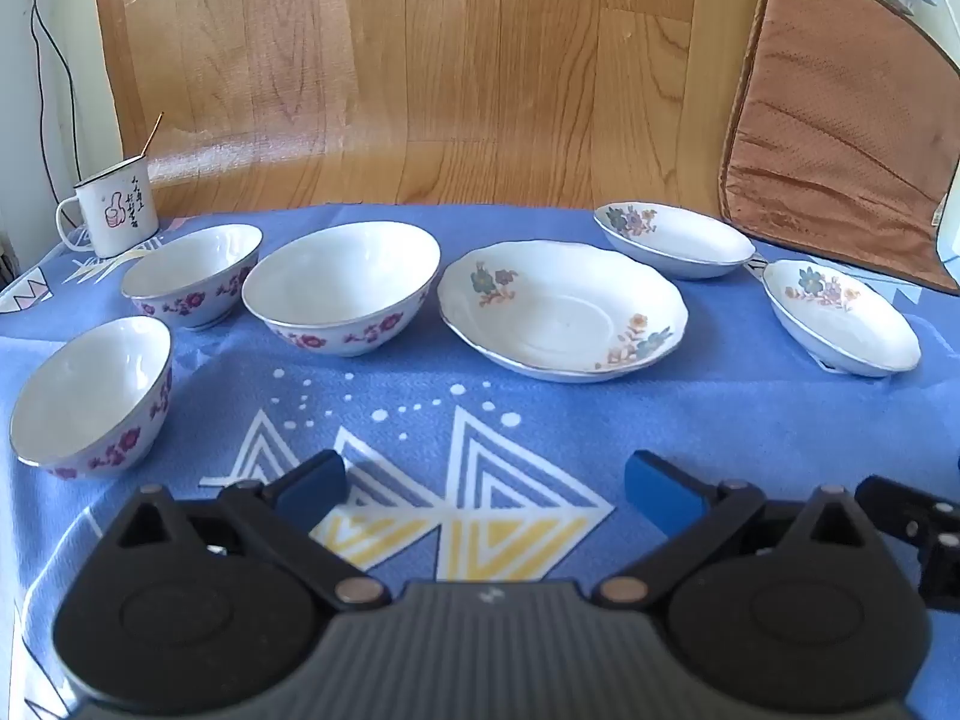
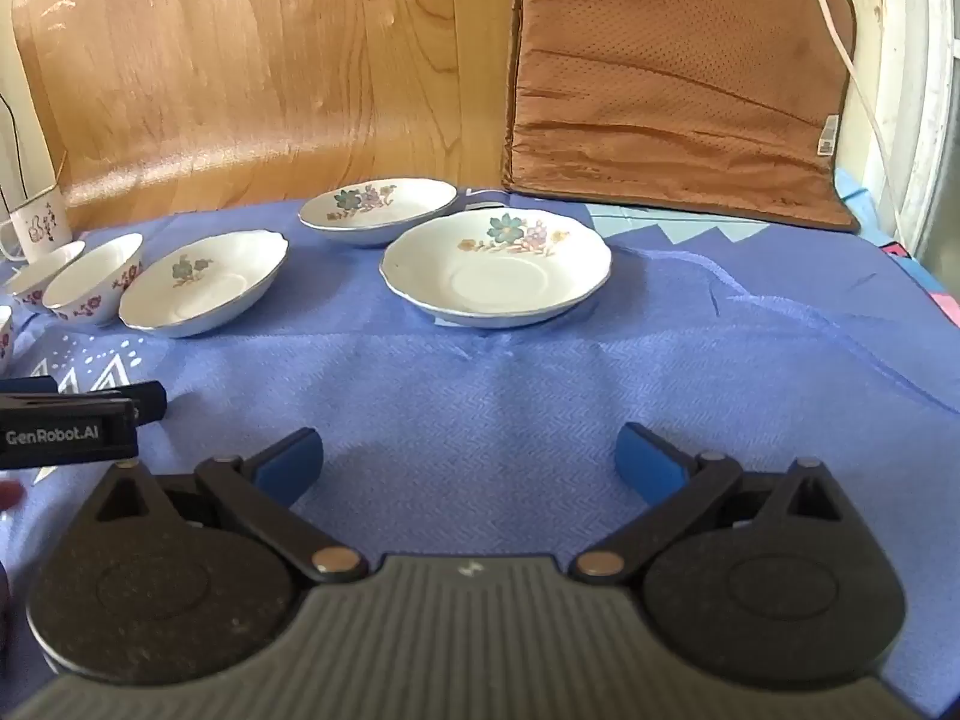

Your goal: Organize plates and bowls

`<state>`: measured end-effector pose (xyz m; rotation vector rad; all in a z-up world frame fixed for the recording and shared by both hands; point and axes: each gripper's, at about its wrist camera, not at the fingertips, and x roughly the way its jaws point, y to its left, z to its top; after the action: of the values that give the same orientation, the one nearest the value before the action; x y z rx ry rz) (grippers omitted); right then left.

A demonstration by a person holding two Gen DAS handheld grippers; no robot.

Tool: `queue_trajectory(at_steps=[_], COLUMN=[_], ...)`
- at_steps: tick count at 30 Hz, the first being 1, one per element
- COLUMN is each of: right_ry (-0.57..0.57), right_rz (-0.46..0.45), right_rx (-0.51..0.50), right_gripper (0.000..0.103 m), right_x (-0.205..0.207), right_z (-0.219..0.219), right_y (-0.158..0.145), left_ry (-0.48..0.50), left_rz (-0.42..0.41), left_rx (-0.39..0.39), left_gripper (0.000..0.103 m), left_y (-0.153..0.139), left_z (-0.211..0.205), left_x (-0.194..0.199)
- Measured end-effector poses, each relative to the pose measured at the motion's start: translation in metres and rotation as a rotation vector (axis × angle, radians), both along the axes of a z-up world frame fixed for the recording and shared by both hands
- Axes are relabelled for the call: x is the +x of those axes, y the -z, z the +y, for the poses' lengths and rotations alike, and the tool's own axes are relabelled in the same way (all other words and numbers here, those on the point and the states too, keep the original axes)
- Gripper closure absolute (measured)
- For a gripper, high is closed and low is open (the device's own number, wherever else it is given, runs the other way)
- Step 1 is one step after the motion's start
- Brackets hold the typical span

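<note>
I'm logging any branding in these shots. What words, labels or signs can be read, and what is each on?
"GenRobot.AI": white print on the left gripper, at the right wrist view's left edge.
Enamel mug: brush-style characters beside a thumbs-up drawing, not legible.
Brown cushion: small white tag, too small to read.

bowls: three, white with purple flowers, upright, left of left-wrist frame – near bowl (image 1: 93,390), back bowl (image 1: 193,273), big bowl (image 1: 342,288) | plates: three, white with blue-pink flowers, flat – big plate (image 1: 563,310) at centre, far plate (image 1: 675,240) and right plate (image 1: 843,315) at right, all apart
</note>
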<state>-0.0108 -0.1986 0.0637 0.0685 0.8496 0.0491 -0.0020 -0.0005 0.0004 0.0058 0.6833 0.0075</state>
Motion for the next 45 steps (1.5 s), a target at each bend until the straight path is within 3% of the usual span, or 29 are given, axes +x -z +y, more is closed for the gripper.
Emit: queue_trajectory(at_steps=[1, 10, 14, 18, 24, 29, 36, 45], right_ry=[0.007, 0.025, 0.027, 0.016, -0.011, 0.046, 0.052, 0.052], right_rz=[-0.006, -0.026, -0.04, -0.152, -0.3, -0.338, -0.358, -0.394], right_rx=[0.042, 0.068, 0.036, 0.022, -0.083, -0.109, -0.103, -0.072], right_gripper=[0.0, 0.0, 0.0, 0.0, 0.0, 0.0, 0.0, 0.0], right_x=[0.0, -0.003, -0.001, -0.017, -0.034, -0.038, -0.051, -0.057], right_z=[-0.002, -0.005, 0.0, -0.005, 0.014, 0.01, 0.012, 0.007], right_y=[0.001, -0.006, -0.011, -0.015, -0.028, -0.028, -0.028, -0.03], left_ry=[0.001, 0.014, 0.011, -0.002, 0.022, -0.021, -0.043, -0.066], left_rz=[0.002, 0.03, 0.014, -0.131, -0.312, -0.294, -0.335, -0.31], left_rx=[-0.001, -0.001, -0.008, -0.014, 0.116, 0.077, 0.052, 0.019], left_gripper=[0.0, 0.0, 0.0, 0.0, 0.0, 0.0, 0.0, 0.0], left_y=[0.0, 0.005, 0.003, -0.006, -0.016, -0.016, -0.015, -0.014], left_z=[0.0, 0.002, 0.002, 0.002, -0.018, -0.009, -0.003, 0.001], left_x=[-0.002, 0.003, 0.0, -0.021, -0.046, -0.041, -0.051, -0.052])
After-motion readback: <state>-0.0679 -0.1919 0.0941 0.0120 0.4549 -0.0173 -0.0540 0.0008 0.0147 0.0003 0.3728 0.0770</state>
